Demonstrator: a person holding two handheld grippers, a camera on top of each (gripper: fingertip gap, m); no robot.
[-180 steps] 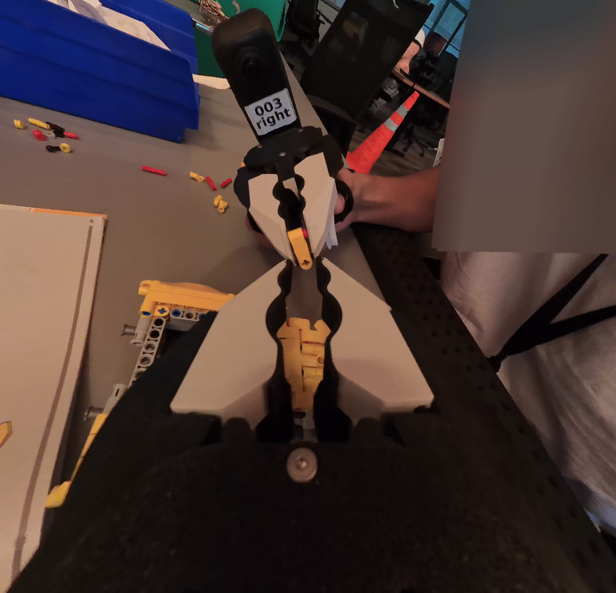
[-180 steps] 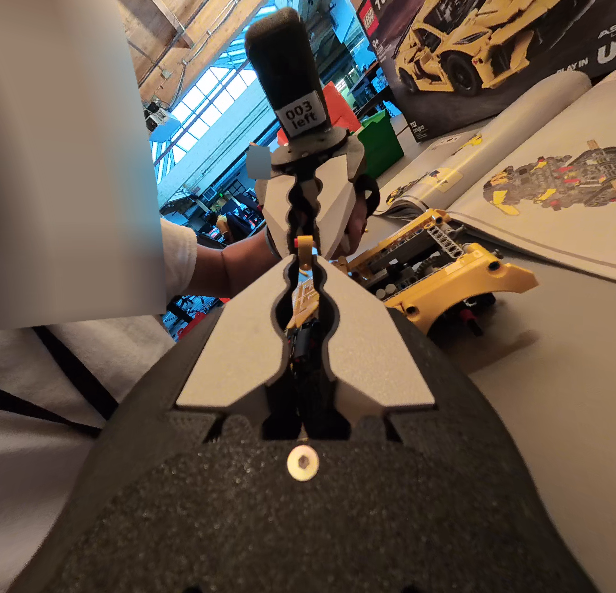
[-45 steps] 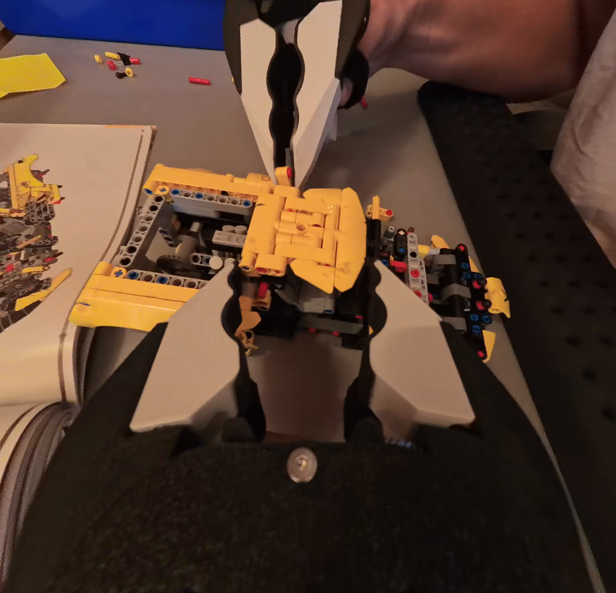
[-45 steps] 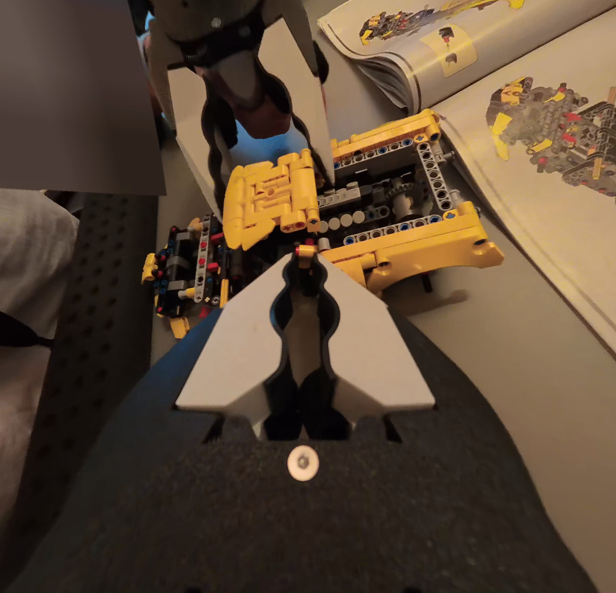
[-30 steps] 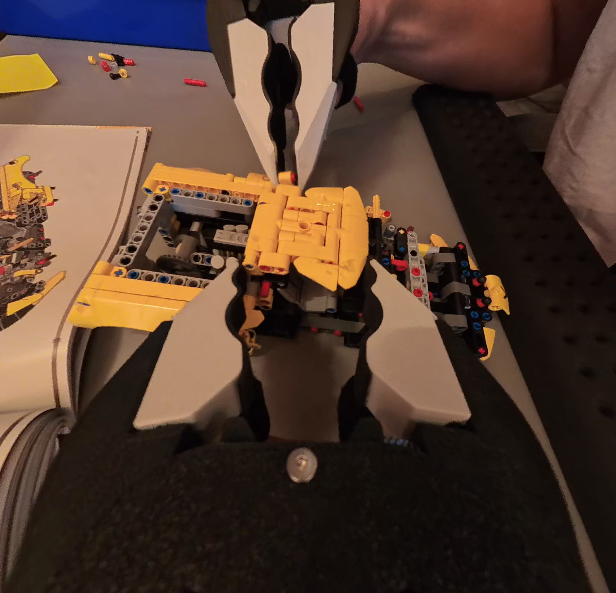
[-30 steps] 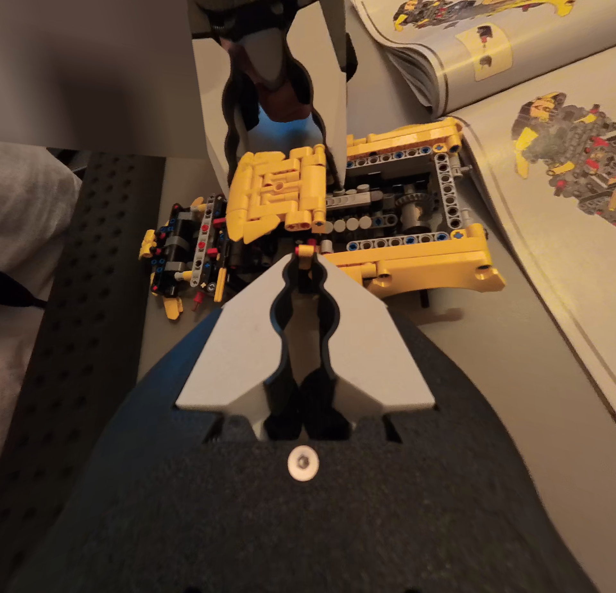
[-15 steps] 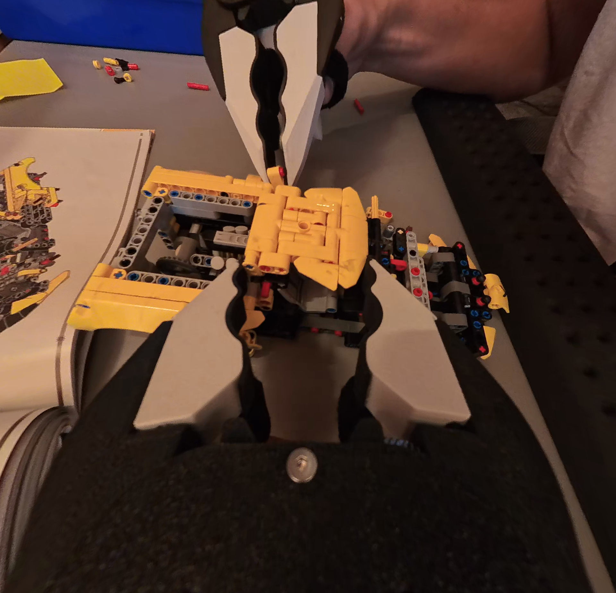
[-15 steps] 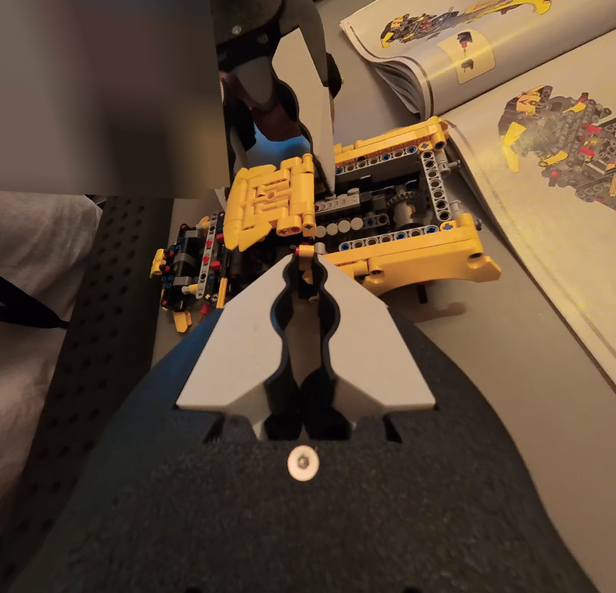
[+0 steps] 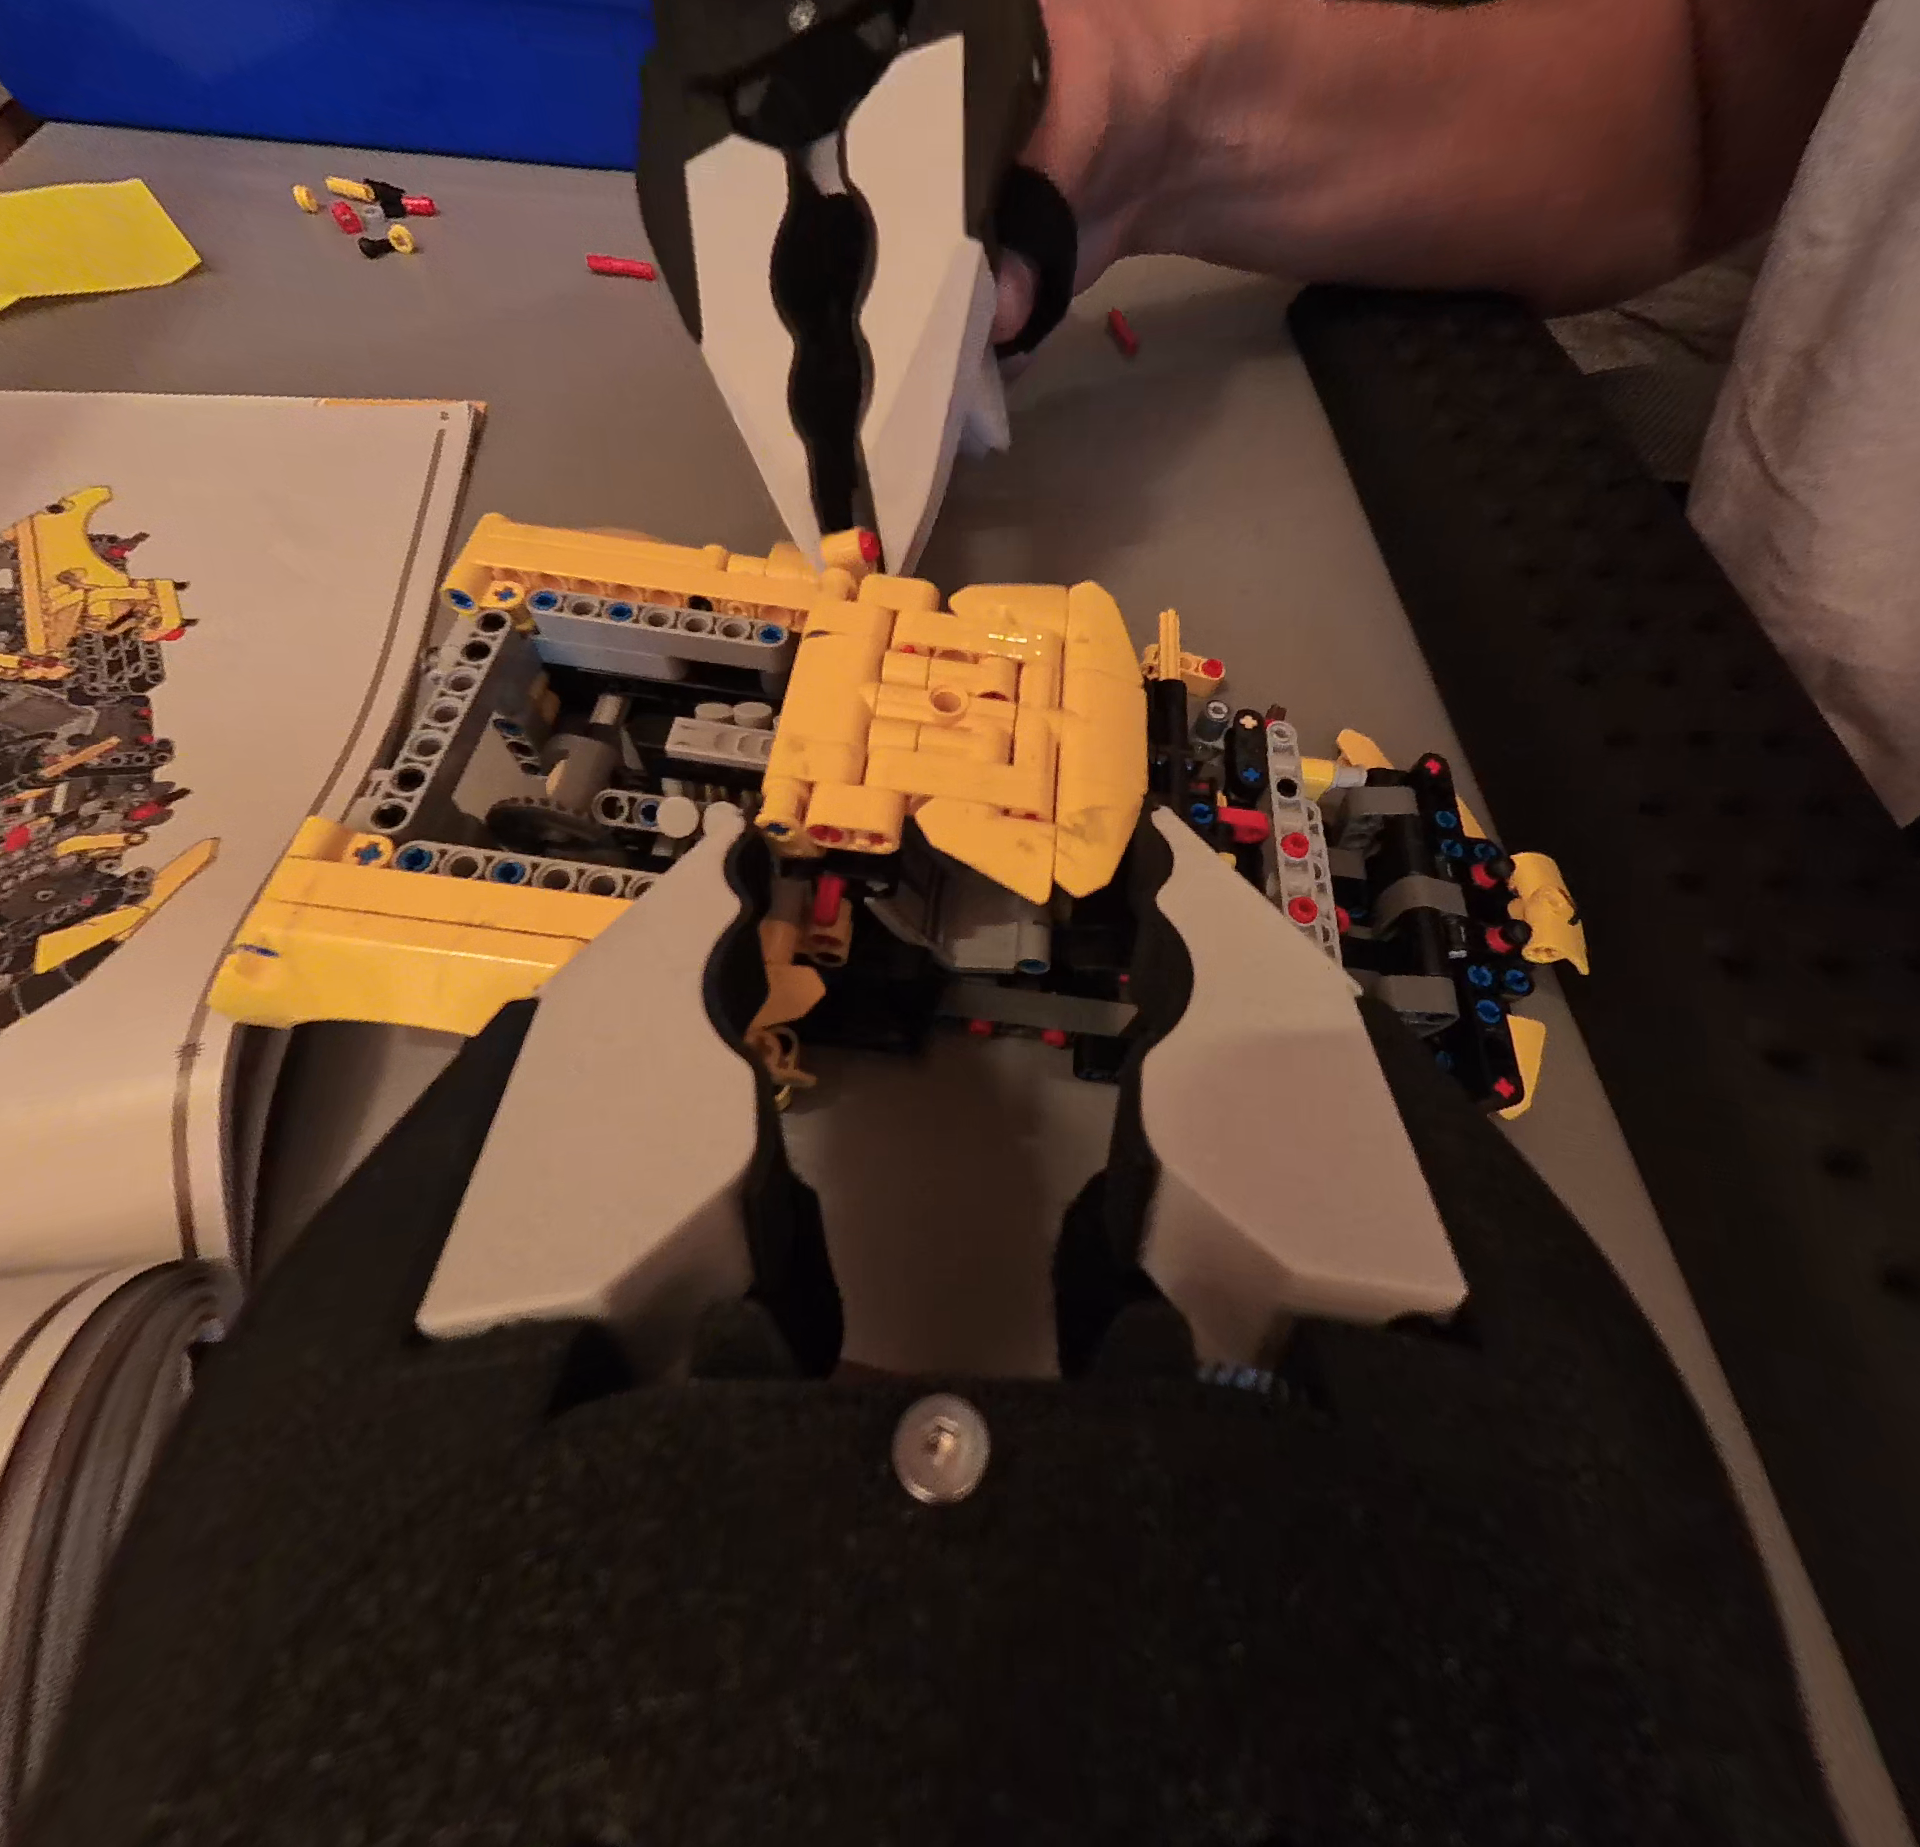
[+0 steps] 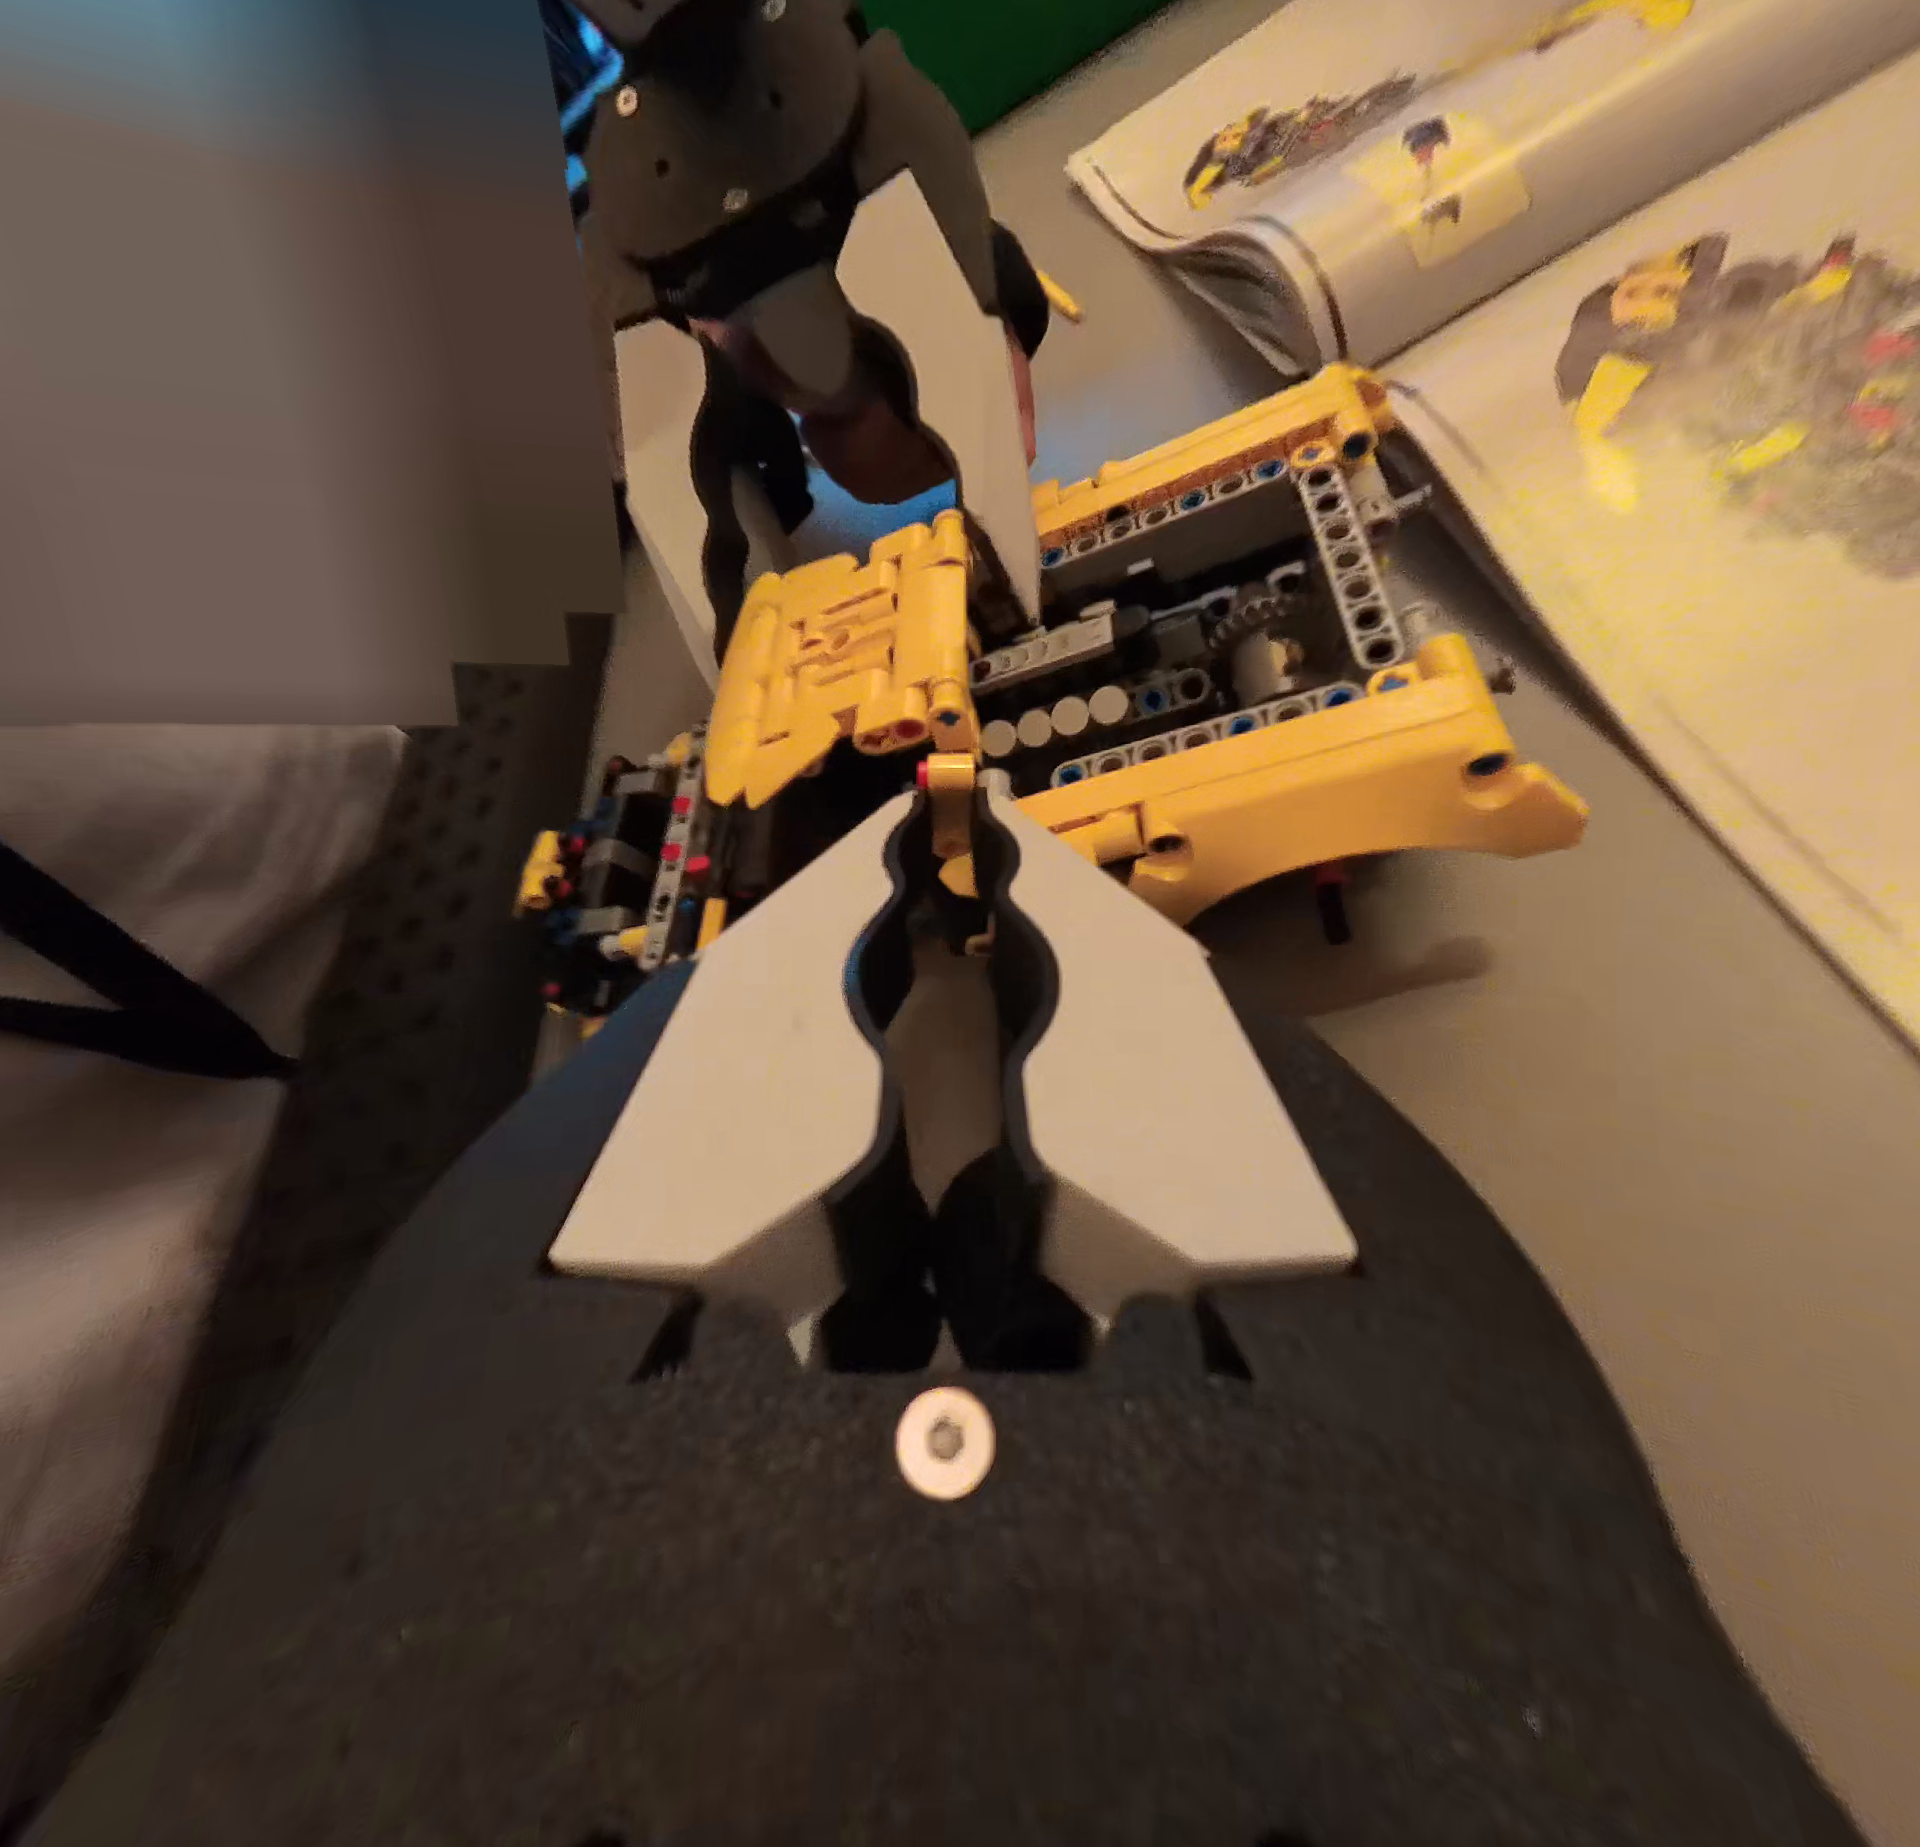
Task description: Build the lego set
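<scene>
A part-built yellow and black lego car [image 9: 416, 904] lies on the grey table, with a yellow roof panel [image 9: 956, 717] over its middle. My left gripper [image 9: 948, 831] is open wide, its fingers standing either side of the car's middle under the panel. My right gripper [image 10: 951, 800] is shut on a small yellow piece with a red pin [image 10: 951, 784]. It holds the piece against the car's side rail, beside the roof panel [image 10: 842, 654]. The right gripper [image 9: 847, 535] comes down from the far side in the left wrist view. The car also shows in the right wrist view [image 10: 1299, 810].
An open instruction booklet [image 9: 208, 550] lies left of the car and shows in the right wrist view [image 10: 1662, 706]. Blue bins [image 9: 312, 31], loose small pieces [image 9: 364, 213] and a red pin [image 9: 620, 267] are behind. A black perforated mat [image 9: 1662, 654] borders the table. A person's arm [image 9: 1351, 124] reaches in. About 5 cm separates my left fingertips from my right.
Six seconds ago both grippers were lifted, the left shut on the yellow panel. The panel now sits on the car with the left open around it. The right has shifted slightly along the rail.
</scene>
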